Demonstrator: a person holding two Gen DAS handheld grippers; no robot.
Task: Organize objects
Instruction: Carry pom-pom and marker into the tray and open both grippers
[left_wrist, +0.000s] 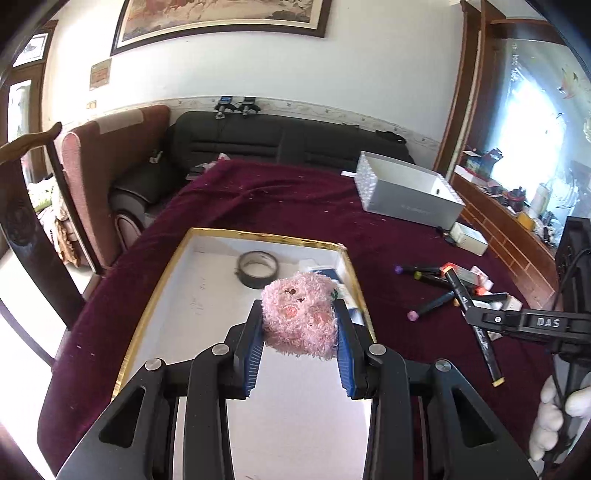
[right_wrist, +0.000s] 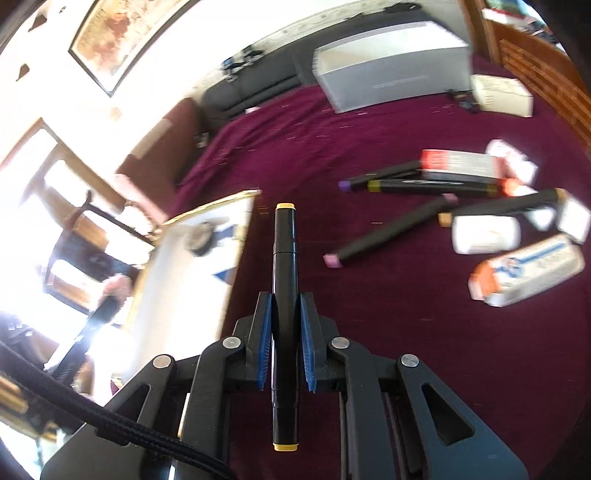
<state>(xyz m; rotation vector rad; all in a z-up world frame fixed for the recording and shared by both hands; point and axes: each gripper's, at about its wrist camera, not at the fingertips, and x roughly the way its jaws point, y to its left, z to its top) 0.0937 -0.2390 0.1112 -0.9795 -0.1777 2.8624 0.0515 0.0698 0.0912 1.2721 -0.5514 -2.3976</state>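
Left tongs (left_wrist: 300, 325) clamp a fluffy pink plush toy (left_wrist: 301, 314); right tongs (right_wrist: 286, 325) clamp a black yellow-capped marker (right_wrist: 284, 295).

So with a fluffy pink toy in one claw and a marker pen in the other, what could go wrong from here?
The pink plush toy is squeezed only at its sides by the left gripper, so it might slip out and land outside the gold-rimmed tray.

The right gripper is shut on the yellow-capped marker near its middle; the long pen could pivot or catch the tray's edge.

Both grippers seem headed for the same tray and may bump.
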